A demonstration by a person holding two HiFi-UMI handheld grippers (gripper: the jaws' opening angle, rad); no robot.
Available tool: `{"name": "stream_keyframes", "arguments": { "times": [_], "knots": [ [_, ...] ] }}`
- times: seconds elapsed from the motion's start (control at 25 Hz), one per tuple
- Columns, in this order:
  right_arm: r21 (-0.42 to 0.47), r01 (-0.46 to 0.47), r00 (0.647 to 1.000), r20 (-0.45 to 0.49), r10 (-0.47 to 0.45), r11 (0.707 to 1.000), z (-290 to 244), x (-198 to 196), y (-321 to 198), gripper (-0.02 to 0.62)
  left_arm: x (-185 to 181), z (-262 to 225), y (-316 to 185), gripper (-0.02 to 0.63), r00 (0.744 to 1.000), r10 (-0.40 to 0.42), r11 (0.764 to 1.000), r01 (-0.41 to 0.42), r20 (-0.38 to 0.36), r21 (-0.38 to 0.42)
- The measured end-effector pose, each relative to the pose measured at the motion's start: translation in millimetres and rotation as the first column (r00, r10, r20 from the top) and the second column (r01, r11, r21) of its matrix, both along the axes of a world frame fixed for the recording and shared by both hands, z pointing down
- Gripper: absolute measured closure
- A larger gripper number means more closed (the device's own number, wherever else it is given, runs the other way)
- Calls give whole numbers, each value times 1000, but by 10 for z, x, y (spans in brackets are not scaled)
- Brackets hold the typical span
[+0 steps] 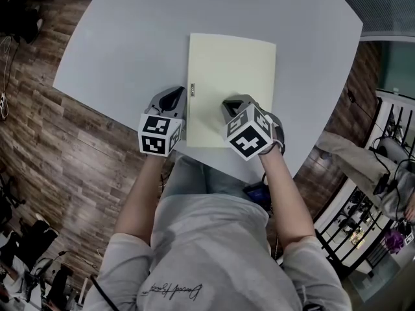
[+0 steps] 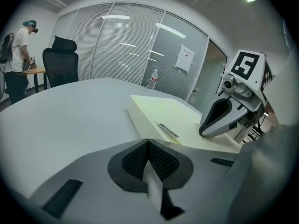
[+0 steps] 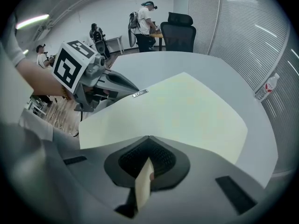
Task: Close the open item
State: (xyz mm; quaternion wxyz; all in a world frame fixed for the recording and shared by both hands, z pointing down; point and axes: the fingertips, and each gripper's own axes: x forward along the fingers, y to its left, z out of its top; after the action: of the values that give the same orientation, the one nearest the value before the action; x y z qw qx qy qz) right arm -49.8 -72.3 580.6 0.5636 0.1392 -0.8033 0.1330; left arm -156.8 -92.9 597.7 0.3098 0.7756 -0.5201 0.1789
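The pale yellow folder (image 1: 231,76) lies flat on the grey table (image 1: 123,37). My right gripper (image 1: 232,103) hovers over its near end and my left gripper (image 1: 172,97) is just beside its labelled edge. All 4 jaws are pressed together, empty. If I lift away carelessly, the cover may spring up, or a nudge may slide the folder.

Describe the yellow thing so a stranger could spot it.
On the grey table, look near the person's edge. The folder lies flat and closed there: the only pale yellow thing, with a small label by its left edge.
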Motion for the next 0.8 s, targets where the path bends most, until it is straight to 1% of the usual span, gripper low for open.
{"name": "stream_keyframes", "arguments": {
  "times": [0.28,0.4,0.48,0.68,0.8],
  "knots": [
    [-42,42,998,-45,-43,998,50,-30,14,581,-20,9,-2,597,1000,-1,1000,1,1,-2],
    [-54,43,998,-43,-45,998,54,-40,22,581,-29,15,-2,597,1000,-2,1000,2,2,-2],
    [-56,21,1000,-18,-22,998,34,-44,20,581,-33,15,-1,597,1000,-2,1000,2,4,-2],
    [-35,-57,995,86,60,998,-85,-44,13,581,-50,18,-8,597,1000,-8,1000,8,14,-3],
    [-27,-74,990,115,77,997,-136,-40,-5,583,-57,22,-30,597,1000,-8,1000,8,20,-5]
  ]
}}
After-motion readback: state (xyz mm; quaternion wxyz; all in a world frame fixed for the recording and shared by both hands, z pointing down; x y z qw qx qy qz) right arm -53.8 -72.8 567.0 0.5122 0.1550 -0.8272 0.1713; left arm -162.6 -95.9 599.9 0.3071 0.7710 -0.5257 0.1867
